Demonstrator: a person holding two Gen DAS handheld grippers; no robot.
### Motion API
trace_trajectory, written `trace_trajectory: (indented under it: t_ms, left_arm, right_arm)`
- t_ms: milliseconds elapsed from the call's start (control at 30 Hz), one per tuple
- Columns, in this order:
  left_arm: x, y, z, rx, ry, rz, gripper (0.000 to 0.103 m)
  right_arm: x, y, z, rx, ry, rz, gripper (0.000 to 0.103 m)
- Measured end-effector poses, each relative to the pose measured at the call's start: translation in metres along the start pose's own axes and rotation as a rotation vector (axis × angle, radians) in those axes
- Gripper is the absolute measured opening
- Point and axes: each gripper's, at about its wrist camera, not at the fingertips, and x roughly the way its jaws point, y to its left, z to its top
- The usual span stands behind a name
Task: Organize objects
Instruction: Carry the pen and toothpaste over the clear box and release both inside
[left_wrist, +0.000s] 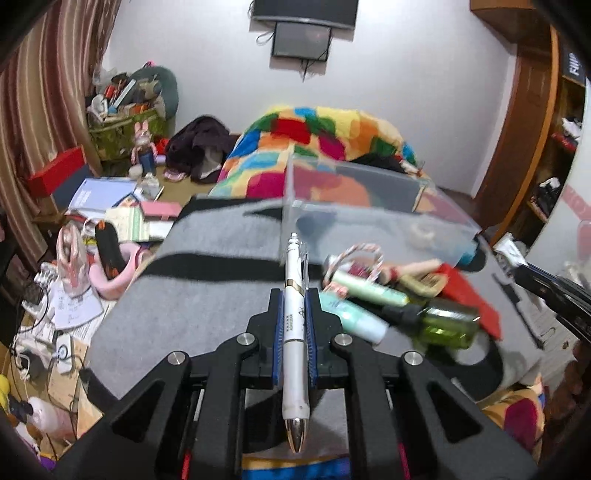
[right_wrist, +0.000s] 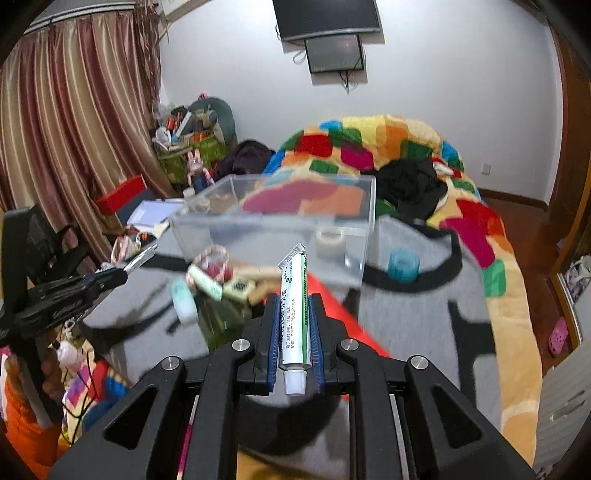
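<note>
The left gripper (left_wrist: 294, 295) is closed tight on a white pen (left_wrist: 294, 332). The pen lies along the fingers, with its shiny tip toward the camera and its clicker end pointing at the clear plastic box (left_wrist: 369, 206). The pen is up in the air, above the grey mat (left_wrist: 184, 302), on the near side of the box.

The right gripper (right_wrist: 294, 301) is closed tight on a small white and green tube (right_wrist: 293, 314). Its white cap points at the camera and its flat crimped end points at the clear plastic box (right_wrist: 273, 221). The tube is also held up, on the near side of the box.

The box stands on the grey mat. A white roll of tape (right_wrist: 331, 243) shows through its front wall. A blue roll (right_wrist: 403, 265) sits on the mat just beside the box, at its right corner.

In front of the box is a pile of small things. It has a green glass bottle (left_wrist: 448, 326), a pale green tube (left_wrist: 364, 288), a mint green tube (left_wrist: 354, 319) and a red flat packet (left_wrist: 476, 299). They touch each other.

Behind the box lies a bright patchwork blanket (right_wrist: 388, 140). Striped curtains (right_wrist: 74, 110) hang to the left of the box.
</note>
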Motion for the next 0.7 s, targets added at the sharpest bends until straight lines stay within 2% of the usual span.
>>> trace_trajectory:
  t_ms: [167,300,600,700]
  left_arm:
    - [-0.008,-0.005,0.020,0.005,-0.038,-0.044,0.010]
    - [-0.003,-0.009,0.036,0.013,-0.050,-0.051,0.010]
    - [0.033,-0.013,0.068,0.011,0.001,-0.109,0.010]
    - [0.048,-0.016,0.078,-0.001,0.032,-0.148,0.010]
  right_arm:
    - [0.005,0.002,0.022,0.009,-0.031,0.025,0.014]
    - [0.012,0.003,0.038,0.011,-0.044,0.038,0.014]
    - [0.049,-0.003,0.069,0.034,-0.015,0.076,0.014]
    - [0.068,-0.006,0.080,0.039,0.009,0.070,0.014]
